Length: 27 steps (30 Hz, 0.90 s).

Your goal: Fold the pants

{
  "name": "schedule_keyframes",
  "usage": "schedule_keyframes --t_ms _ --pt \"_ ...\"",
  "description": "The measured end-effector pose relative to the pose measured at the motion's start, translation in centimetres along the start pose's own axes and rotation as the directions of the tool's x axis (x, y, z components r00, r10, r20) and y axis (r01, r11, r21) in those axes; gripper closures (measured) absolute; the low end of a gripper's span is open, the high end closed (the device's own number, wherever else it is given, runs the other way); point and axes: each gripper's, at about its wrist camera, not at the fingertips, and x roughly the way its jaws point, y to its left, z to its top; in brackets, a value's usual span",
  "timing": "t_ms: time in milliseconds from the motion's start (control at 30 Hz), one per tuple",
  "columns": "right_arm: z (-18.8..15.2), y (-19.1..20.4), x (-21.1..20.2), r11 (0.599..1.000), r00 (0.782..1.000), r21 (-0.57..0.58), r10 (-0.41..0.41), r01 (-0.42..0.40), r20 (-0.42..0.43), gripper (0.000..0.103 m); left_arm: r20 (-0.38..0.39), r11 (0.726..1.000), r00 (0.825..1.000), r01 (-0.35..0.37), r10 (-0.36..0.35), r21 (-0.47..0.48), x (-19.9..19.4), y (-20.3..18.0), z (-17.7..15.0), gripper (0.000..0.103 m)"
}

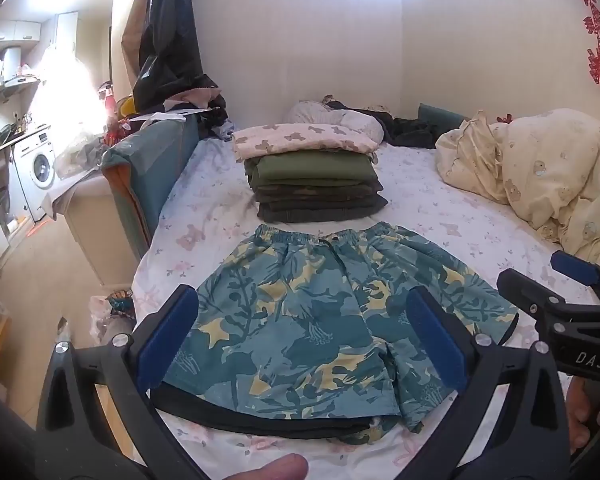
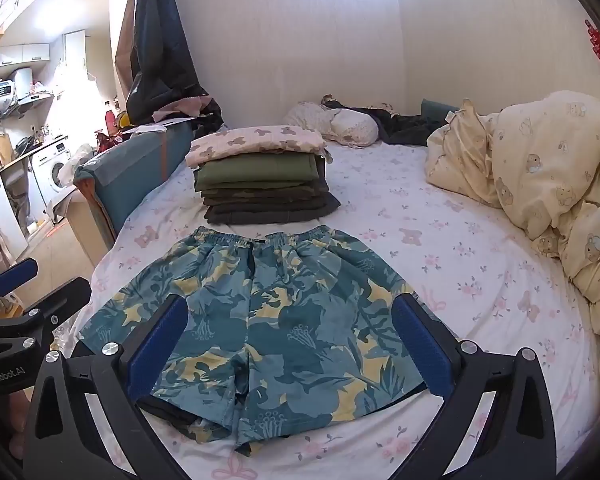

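We see the shorts lying flat on the bed sheet, waistband toward the far wall and leg openings toward us, with a dark garment partly under their near hem. Our left gripper hovers above the near edge, fingers spread wide and holding nothing; our right gripper hangs beside it, just as wide and empty. Just beyond the waistband sits a stack of folded clothes, and a rumpled cream quilt lies to the right.
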Motion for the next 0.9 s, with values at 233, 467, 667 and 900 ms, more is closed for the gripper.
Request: schedule_keyframes --t_ms 233,467,667,900 --pt "-0.03 0.03 -0.08 1.0 1.0 0.001 0.002 -0.002 -0.001 0.0 -0.002 1.0 1.0 -0.004 0.004 0.002 -0.3 0.12 0.11 0.001" --pt "-0.08 0.14 0.04 1.0 1.0 -0.004 -0.003 0.003 -0.008 0.0 -0.006 1.0 1.0 -0.001 0.001 0.005 -0.39 0.24 0.16 0.001" --pt "-0.08 0.01 -0.03 1.0 1.0 -0.003 0.0 0.0 -0.009 0.0 -0.01 1.0 1.0 -0.003 0.003 0.004 -0.02 0.16 0.02 0.001" --pt "-0.12 0.13 -0.13 1.0 1.0 -0.002 0.004 -0.004 -0.01 0.0 -0.008 1.0 1.0 -0.009 0.009 0.002 -0.02 0.57 -0.23 0.001"
